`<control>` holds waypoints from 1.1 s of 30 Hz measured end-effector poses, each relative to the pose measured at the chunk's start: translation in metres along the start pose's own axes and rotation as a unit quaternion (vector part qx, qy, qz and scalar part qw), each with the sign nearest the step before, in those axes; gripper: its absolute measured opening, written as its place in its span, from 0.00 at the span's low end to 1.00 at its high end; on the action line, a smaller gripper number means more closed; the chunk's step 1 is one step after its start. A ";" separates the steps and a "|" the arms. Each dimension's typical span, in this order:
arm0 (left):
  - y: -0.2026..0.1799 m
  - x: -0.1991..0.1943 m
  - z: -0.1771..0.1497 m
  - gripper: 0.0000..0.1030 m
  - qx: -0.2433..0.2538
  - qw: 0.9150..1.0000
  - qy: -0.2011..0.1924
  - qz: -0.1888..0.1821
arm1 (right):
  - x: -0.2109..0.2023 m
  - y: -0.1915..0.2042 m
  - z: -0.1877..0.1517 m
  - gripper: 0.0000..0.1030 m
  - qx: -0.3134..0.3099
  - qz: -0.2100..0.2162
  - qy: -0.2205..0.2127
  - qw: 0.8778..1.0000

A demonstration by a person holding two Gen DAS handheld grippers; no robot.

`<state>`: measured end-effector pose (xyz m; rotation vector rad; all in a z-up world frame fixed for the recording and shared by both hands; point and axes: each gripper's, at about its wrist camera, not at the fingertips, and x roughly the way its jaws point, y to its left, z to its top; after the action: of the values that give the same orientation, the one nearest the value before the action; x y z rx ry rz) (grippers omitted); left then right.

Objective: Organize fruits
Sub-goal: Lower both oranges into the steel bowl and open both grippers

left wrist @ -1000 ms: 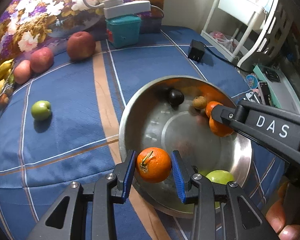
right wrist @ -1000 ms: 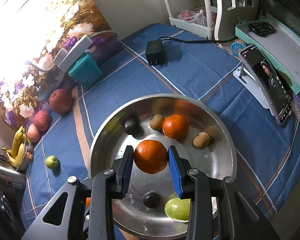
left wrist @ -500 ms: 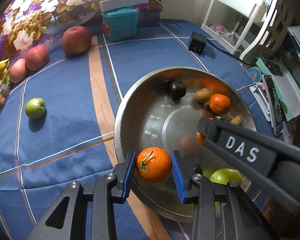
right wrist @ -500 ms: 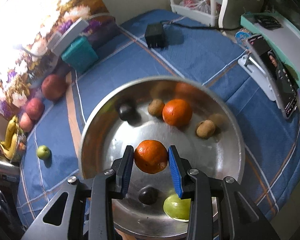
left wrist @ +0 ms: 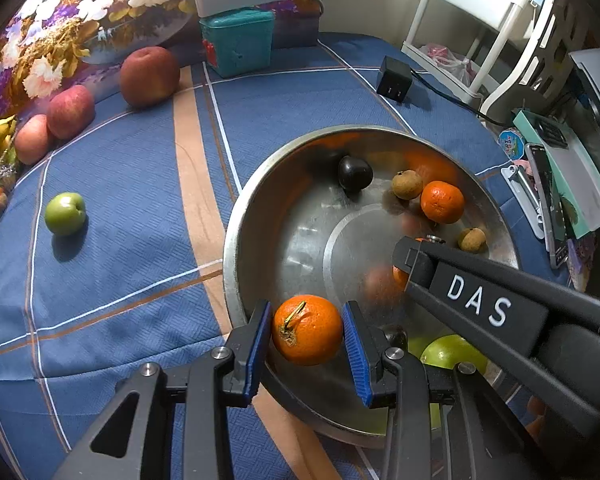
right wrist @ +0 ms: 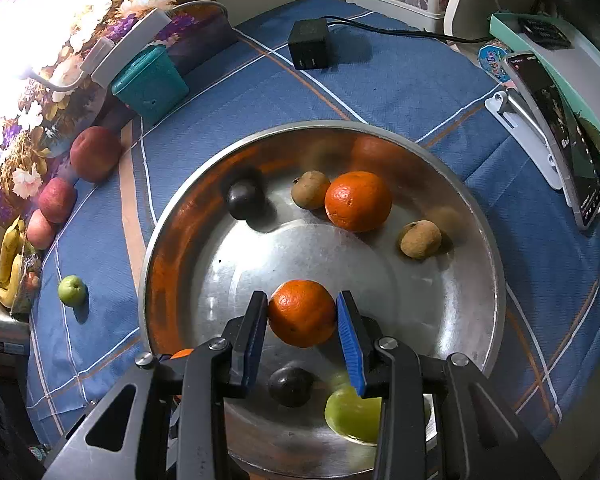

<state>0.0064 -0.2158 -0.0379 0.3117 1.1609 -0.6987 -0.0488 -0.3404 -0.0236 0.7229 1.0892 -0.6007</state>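
- Left gripper [left wrist: 307,330] clamps a stemmed orange [left wrist: 307,330] over the near rim of the steel bowl [left wrist: 236,240]; right gripper [right wrist: 302,314] clamps a second orange [right wrist: 302,314] above the bowl's floor
- Left wrist view alone shows the right gripper's black arm reaching across the bowl, its orange mostly hidden
- Right wrist view alone shows the bowl whole: loose orange [right wrist: 358,201], two brown fruits, two dark fruits, a green fruit under the fingers
- Outside the bowl — green apple [left wrist: 65,214], three red apples, bananas at the left edge
- Surface: blue plaid cloth [left wrist: 120,272]; teal box [left wrist: 240,42], black adapter [left wrist: 394,80], floral panel behind, white rack — phone on a stand at right
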 end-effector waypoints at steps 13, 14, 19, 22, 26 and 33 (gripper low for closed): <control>0.001 -0.001 0.000 0.42 0.001 1.000 0.001 -0.008 | -0.005 0.000 0.003 0.37 -0.001 0.001 -0.008 1.000; 0.000 -0.002 0.000 0.47 -0.001 1.000 -0.001 -0.011 | -0.006 0.000 0.003 0.37 0.000 0.001 -0.009 1.000; -0.001 -0.007 0.001 0.49 0.002 1.000 -0.006 -0.008 | -0.010 -0.002 0.004 0.37 0.001 0.002 -0.015 1.000; 0.000 -0.009 0.001 0.49 0.000 1.000 -0.007 -0.008 | -0.012 -0.002 0.005 0.37 0.002 0.002 -0.018 1.000; 0.004 -0.012 0.002 0.49 -0.006 1.000 -0.011 -0.010 | -0.014 -0.002 0.005 0.37 0.003 0.002 -0.021 1.000; 0.021 -0.017 0.005 0.49 -0.034 0.999 -0.013 -0.006 | -0.017 -0.004 0.005 0.37 0.006 0.003 -0.026 1.000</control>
<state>0.0198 -0.1974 -0.0226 0.2374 1.1607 -0.6708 -0.0549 -0.3451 -0.0072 0.7166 1.0367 -0.6180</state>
